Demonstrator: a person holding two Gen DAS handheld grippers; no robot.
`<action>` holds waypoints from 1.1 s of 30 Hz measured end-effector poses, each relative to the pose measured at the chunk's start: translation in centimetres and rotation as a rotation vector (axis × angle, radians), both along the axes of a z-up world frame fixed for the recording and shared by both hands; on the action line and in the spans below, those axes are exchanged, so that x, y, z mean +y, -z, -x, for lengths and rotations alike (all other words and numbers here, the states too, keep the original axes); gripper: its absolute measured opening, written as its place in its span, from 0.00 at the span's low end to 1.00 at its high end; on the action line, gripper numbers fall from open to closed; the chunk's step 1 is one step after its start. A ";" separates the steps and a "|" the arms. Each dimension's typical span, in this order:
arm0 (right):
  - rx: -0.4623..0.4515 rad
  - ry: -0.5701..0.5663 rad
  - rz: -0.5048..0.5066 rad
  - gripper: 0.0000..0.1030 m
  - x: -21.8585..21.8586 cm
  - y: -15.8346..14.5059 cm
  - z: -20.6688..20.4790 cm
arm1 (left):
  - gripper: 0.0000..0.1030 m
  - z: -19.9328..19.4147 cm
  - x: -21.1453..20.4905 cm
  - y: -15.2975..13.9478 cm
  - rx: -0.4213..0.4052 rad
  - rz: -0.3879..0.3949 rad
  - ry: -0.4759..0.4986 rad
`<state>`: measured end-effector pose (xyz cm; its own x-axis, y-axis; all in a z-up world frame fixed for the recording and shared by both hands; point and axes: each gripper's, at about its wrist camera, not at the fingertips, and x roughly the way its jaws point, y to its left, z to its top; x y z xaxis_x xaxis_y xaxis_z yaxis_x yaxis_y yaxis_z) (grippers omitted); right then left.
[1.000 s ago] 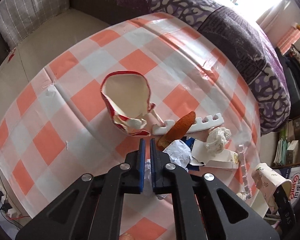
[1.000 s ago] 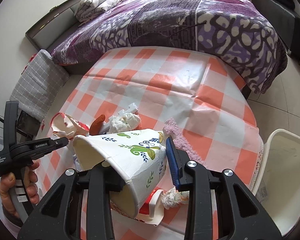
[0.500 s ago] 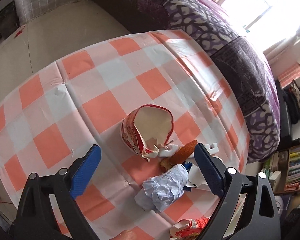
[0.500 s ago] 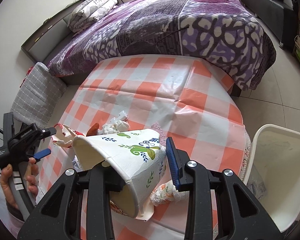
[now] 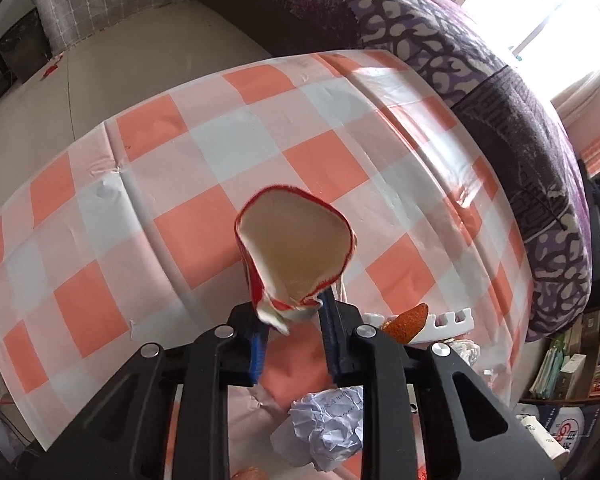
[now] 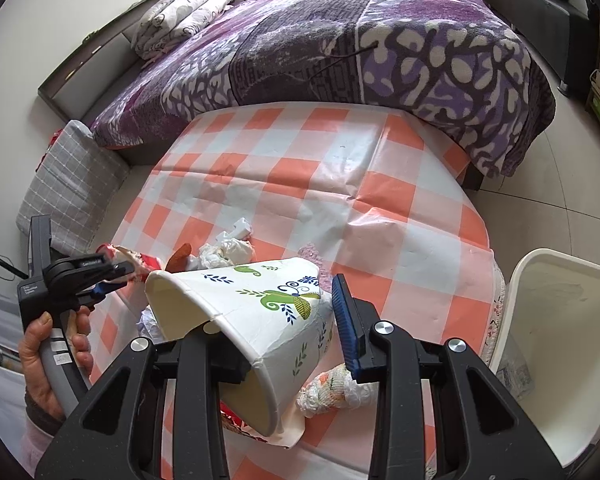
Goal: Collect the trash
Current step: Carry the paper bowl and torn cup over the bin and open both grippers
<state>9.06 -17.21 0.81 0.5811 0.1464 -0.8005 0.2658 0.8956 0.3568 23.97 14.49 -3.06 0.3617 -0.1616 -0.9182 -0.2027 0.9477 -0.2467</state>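
Note:
A crumpled red paper cup point(image 5: 296, 248) stands mouth-up over the checked tablecloth point(image 5: 180, 160). My left gripper point(image 5: 292, 312) is closing on its crushed base, and both blue pads press it. In the right wrist view the same left gripper point(image 6: 112, 276), held by a hand, grips the red cup point(image 6: 140, 260) at the table's left edge. My right gripper point(image 6: 280, 312) is shut on a white paper cup point(image 6: 252, 312) with green and blue leaf prints, tilted with its mouth down-left. The cup hides the right gripper's left finger.
Crumpled white paper point(image 5: 328, 428), an orange scrap point(image 5: 408, 320) and a toothed white foam strip point(image 5: 452, 322) lie near the left gripper. Tissue wads point(image 6: 228, 250) and a patterned wad point(image 6: 332, 388) sit by the white cup. A white bin point(image 6: 560, 320) stands right; a purple bed point(image 6: 340, 40) behind.
The left gripper opened wide, moved over the red cup and closed on its base; the cup now sits between the pads. The right gripper keeps its hold on the white cup.

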 end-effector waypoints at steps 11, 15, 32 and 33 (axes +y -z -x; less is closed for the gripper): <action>-0.058 0.036 0.042 0.32 -0.8 -1.9 1.8 | 0.20 3.5 -3.3 -7.0 -0.213 -0.015 0.094; -0.085 0.062 0.080 0.32 -1.4 -2.7 2.6 | 0.20 5.9 -6.2 -9.8 -0.322 -0.068 0.152; -0.075 0.277 0.238 0.32 -8.3 -4.8 8.5 | 0.21 13.8 -18.4 -11.6 -0.456 -0.138 0.416; -0.063 0.293 0.239 0.32 -9.0 -4.7 9.0 | 0.21 14.3 -19.3 -11.5 -0.454 -0.137 0.438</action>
<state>0.10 -26.19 5.51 0.6195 -0.2194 -0.7537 0.5073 0.8446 0.1711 9.68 -4.80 8.42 0.6462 -0.2749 -0.7119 0.3061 0.9479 -0.0881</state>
